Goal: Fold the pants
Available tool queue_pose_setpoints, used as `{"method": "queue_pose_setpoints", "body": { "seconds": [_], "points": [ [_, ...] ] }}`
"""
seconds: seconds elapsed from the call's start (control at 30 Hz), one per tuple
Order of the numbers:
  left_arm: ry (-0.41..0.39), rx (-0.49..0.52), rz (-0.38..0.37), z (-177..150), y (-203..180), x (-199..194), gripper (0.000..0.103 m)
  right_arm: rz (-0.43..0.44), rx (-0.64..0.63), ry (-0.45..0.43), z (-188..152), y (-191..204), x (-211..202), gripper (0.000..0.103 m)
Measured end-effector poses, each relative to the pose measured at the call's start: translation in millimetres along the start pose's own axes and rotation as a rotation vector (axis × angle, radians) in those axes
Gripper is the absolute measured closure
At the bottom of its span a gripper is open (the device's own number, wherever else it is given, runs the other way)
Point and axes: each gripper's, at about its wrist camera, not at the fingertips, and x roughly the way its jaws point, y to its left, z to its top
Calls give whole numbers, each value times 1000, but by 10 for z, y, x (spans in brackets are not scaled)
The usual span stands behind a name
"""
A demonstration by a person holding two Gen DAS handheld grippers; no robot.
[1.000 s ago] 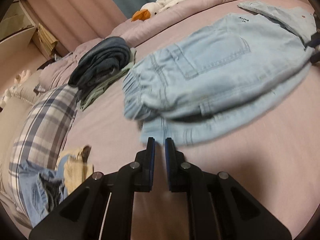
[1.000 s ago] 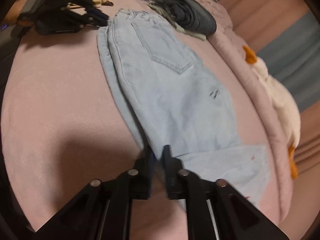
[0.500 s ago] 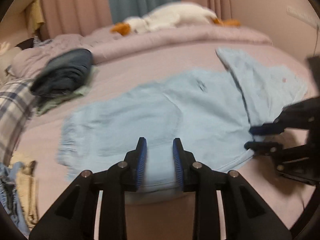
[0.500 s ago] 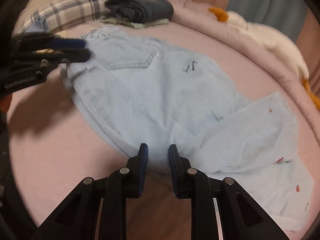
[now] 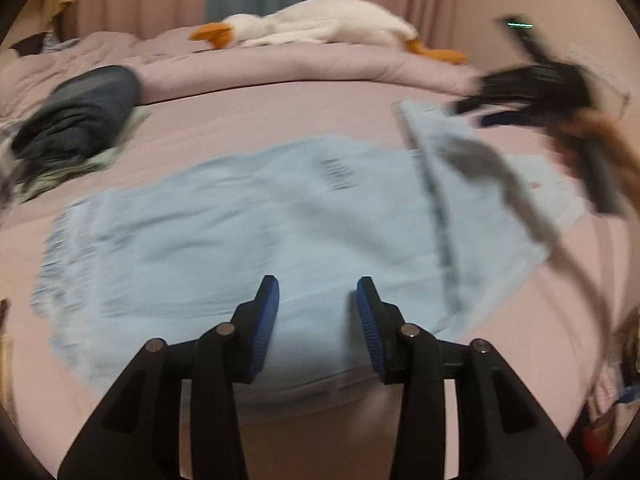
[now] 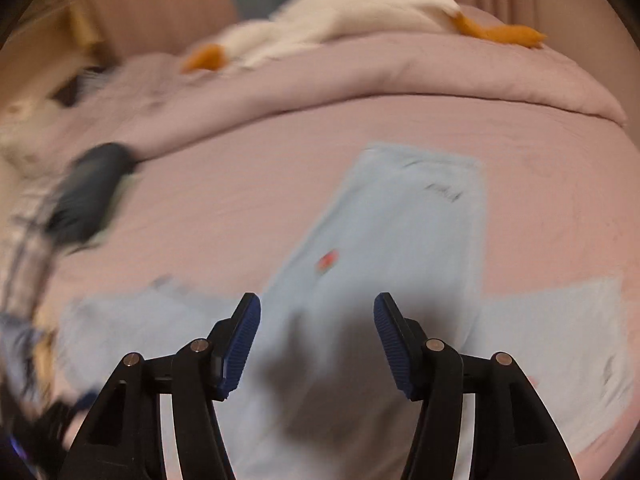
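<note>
Left wrist view: the left gripper (image 5: 318, 312) hangs over the light-blue pants (image 5: 240, 224) spread flat on the bed (image 5: 280, 108), fingers opening and empty, probably to take an edge.

Right wrist view: the right gripper (image 6: 317, 336), fingers opening and empty, hovers above a pant leg (image 6: 400, 232).

My bed (image 5: 280, 112) wears a pink sheet, and the light blue pants (image 5: 240, 216) lie spread flat across it. A dark folded pile (image 5: 80, 120) sits left; a white plush goose (image 5: 320, 20) rests on the rolled quilt (image 5: 320, 66) behind.
</note>
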Motion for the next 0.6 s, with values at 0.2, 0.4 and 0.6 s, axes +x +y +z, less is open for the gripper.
{"method": "queue_pose_setpoints", "body": {
  "seconds": [0.2,0.4,0.6],
  "points": [
    [56,-13,-107,515,-458,680,61,-111,45,99,515,104,691,44],
    [60,-37,-147,986,-509,1115,56,-206,-53,132,492,276,1053,69],
    [68,9,-97,1277,-653,1445,55,-71,-4,6,527,124,389,101]
  ]
}}
